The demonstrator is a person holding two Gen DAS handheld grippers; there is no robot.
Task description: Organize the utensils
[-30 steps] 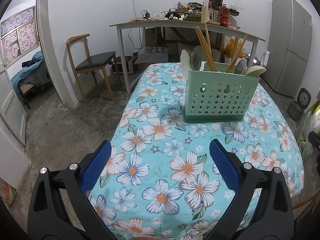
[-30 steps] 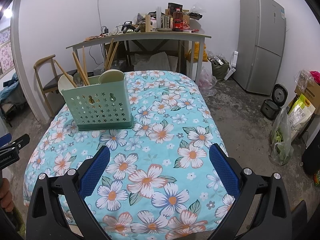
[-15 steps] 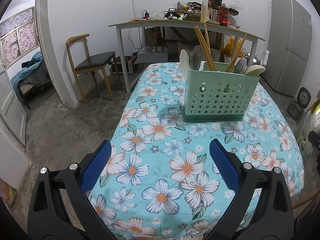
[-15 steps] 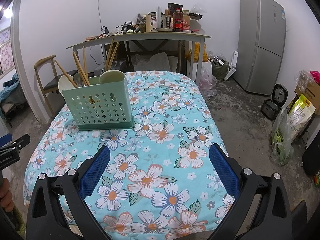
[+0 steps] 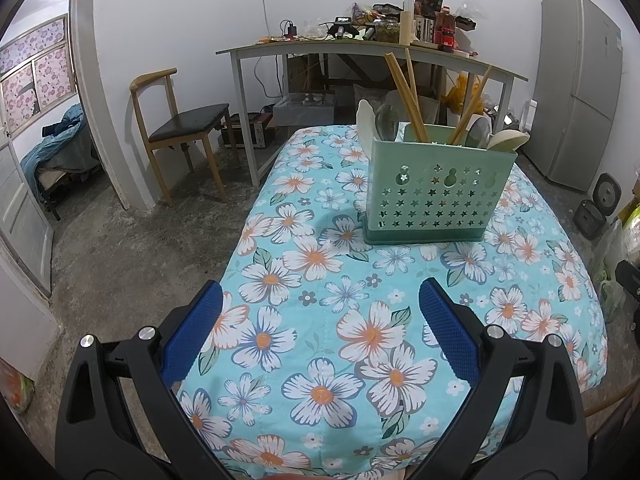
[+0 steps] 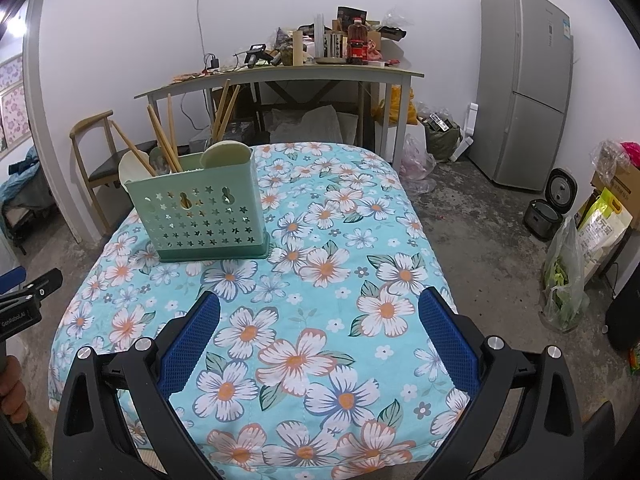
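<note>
A mint-green utensil holder with star-shaped holes stands upright on the floral tablecloth. Wooden chopsticks, metal spoons and pale rice paddles stick out of its top. My left gripper hovers open over the table's near left part, well short of the holder, nothing between its blue pads. My right gripper is open too, over the near middle, with the holder ahead to its left.
A wooden chair stands left of the table by a doorway. Behind is a cluttered desk, and a grey fridge at the right. Bags and a rice cooker sit on the floor at right. A hand shows at the left edge.
Both views have shifted only very slightly; the holder and utensils stay where they were and both grippers remain open.
</note>
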